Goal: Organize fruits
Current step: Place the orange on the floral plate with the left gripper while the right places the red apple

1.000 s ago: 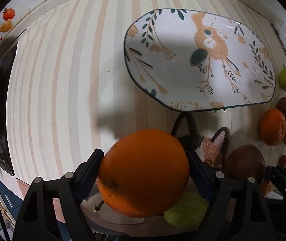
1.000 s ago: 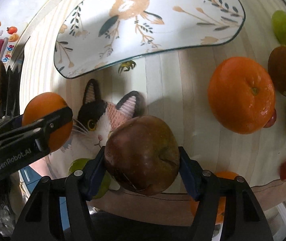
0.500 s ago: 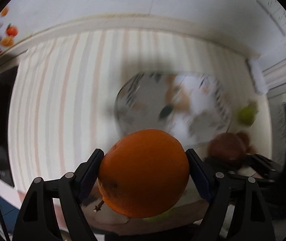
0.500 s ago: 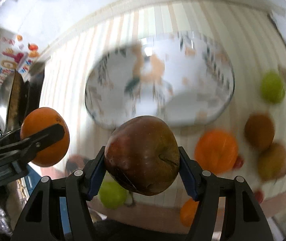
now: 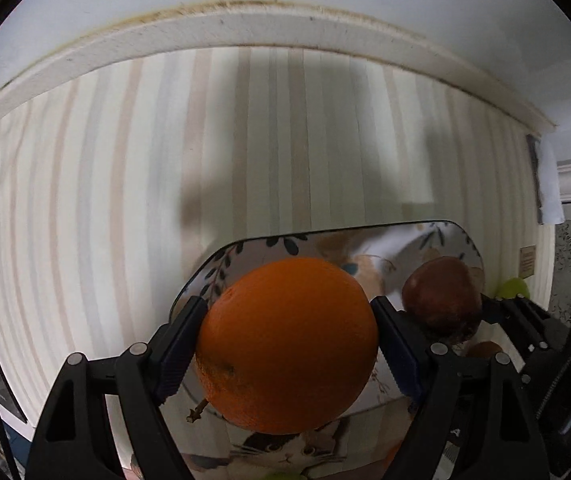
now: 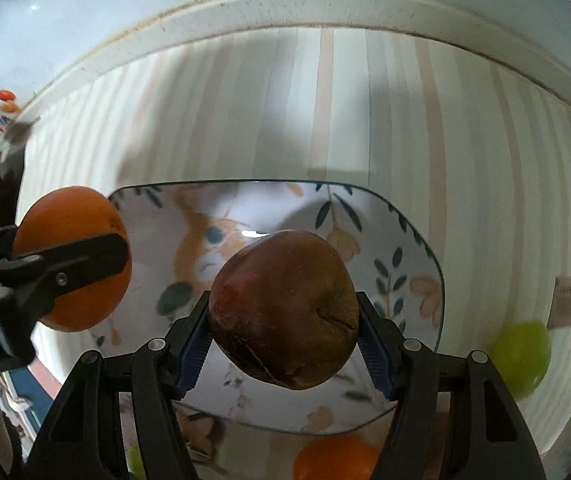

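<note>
Holding one fruit in each hand, the person is partway through putting fruits on the plate. The left hand-held gripper [image 5: 288, 346] is squeezed tight on a big orange [image 5: 287, 344], one pad pressing each side of it. The right hand-held gripper [image 6: 283, 332] is clamped the same way on a dark red apple [image 6: 283, 308]. Both fruits hang in the air above the oval plate [image 6: 425, 264] with the painted leaves and orange animal on it. The plate sits on the striped desk [image 5: 125, 184]. In the right wrist view the orange shows at the left edge of the plate, and the apple is over the middle.

Other fruits wait on the desk. A green fruit [image 6: 523, 358] lies to the right of the plate, and another orange [image 6: 335, 458] sits just below it. A cat picture [image 5: 285, 454] peeks out under the near edge of the plate.

The step in hand looks like carrying, with the setting down not yet done. Next, each fruit probably needs to come down gently until it rests on the plate, and only then should the pads let go. Round fruits roll, so dropping them from up high could send them off the plate. The two fruits also need room, so they do not bump each other.
</note>
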Action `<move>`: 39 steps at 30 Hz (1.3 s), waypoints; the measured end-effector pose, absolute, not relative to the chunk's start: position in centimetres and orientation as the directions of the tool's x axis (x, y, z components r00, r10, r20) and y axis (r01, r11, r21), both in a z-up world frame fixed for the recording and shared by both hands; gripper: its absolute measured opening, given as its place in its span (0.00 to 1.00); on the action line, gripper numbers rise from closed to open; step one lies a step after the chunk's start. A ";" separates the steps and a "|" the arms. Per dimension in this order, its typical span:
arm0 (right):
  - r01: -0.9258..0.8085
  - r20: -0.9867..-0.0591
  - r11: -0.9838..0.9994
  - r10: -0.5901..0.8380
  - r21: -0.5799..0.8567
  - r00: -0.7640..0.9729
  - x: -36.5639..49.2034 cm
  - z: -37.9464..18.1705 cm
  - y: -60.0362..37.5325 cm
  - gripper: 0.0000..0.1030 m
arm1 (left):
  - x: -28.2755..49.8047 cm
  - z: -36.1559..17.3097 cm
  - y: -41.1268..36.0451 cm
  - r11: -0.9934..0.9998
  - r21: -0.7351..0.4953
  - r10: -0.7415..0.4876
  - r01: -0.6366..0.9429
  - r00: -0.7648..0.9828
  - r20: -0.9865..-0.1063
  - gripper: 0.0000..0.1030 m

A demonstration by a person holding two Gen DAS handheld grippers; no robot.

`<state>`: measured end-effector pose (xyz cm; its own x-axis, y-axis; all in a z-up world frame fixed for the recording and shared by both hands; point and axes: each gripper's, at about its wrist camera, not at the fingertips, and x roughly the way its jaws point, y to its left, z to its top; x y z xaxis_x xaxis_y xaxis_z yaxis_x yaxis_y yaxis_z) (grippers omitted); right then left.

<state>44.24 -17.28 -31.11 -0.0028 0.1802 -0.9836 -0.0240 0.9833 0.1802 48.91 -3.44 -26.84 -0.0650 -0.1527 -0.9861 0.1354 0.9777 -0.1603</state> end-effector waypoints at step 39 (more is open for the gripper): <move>0.101 -0.985 0.982 0.156 0.162 0.068 38.6 -21.9 -21.5 0.92 | 39.5 -18.1 0.6 0.996 0.046 0.031 0.081 0.178 -0.983 0.82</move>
<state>38.60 -21.49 -21.95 0.0678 0.1557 -0.9855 0.1011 0.9816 0.1620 39.46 0.64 -18.10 0.1784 0.0309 -0.9835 0.0805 0.9957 0.0459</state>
